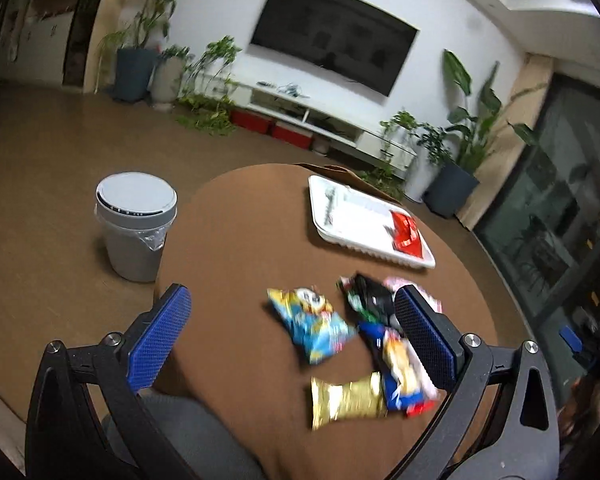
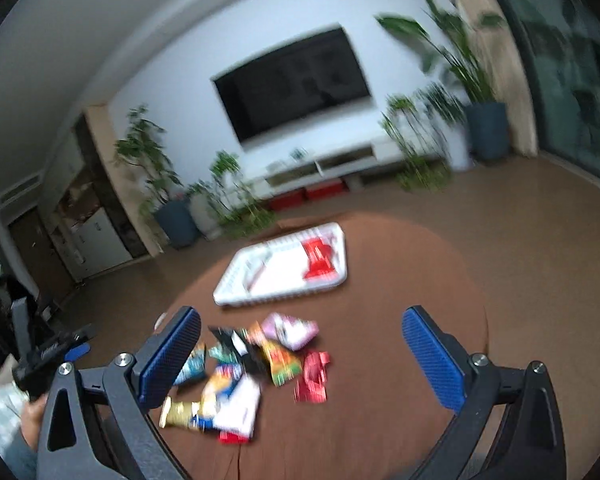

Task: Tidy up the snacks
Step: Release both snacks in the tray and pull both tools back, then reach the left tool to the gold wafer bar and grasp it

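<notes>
A pile of several snack packets lies on the round brown table: a blue and yellow packet, a gold packet, a black and green one. A white tray at the far side holds one red packet. My left gripper is open and empty, above the near edge of the pile. In the right wrist view the pile includes a red packet and a pink one. The tray lies beyond. My right gripper is open and empty above the pile.
A grey lidded bin stands on the floor left of the table. A TV, a white low cabinet and potted plants line the far wall. The left gripper's body shows at the left in the right wrist view.
</notes>
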`<state>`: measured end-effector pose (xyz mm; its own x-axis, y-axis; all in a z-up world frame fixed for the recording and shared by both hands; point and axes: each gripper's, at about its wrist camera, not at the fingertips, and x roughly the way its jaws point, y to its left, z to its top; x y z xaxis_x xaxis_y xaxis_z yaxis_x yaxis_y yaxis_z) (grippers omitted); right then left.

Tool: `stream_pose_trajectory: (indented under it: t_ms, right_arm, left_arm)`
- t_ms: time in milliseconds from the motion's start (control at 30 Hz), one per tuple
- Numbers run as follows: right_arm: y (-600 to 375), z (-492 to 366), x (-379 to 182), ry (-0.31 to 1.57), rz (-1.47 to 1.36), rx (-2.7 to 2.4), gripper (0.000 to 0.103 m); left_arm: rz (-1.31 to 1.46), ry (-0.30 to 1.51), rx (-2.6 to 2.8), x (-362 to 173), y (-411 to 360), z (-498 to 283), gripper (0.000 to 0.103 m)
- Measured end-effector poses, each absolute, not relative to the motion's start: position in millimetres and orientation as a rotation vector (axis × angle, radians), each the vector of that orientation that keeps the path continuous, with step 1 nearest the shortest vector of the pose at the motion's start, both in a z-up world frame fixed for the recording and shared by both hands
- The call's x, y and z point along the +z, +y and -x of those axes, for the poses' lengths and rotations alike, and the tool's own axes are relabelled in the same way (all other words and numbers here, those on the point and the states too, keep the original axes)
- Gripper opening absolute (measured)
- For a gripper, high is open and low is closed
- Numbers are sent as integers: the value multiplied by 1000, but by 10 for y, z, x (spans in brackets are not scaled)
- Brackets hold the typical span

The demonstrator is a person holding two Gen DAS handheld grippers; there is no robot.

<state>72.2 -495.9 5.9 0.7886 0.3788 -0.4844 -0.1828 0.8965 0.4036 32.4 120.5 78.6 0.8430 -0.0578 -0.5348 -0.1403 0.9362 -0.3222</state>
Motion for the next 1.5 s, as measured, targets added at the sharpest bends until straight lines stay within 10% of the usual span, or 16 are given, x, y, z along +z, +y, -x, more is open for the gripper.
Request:
stream_pose_trajectory:
  t_ms: [533,933,1500]
  right_arm:
    - [-5224,-320,-342,710,-526,281,94]
    - [-4800,-545,-565,838,-467,381,92]
    - [-4444,-978,-775,992,-344,444,92]
  left_arm:
    - [297,747,-122,461,627,-28,103]
    - [-247,906,-508,162,90,-817,103]
    - [-552,1196,-788,-619,-398,-1478,68]
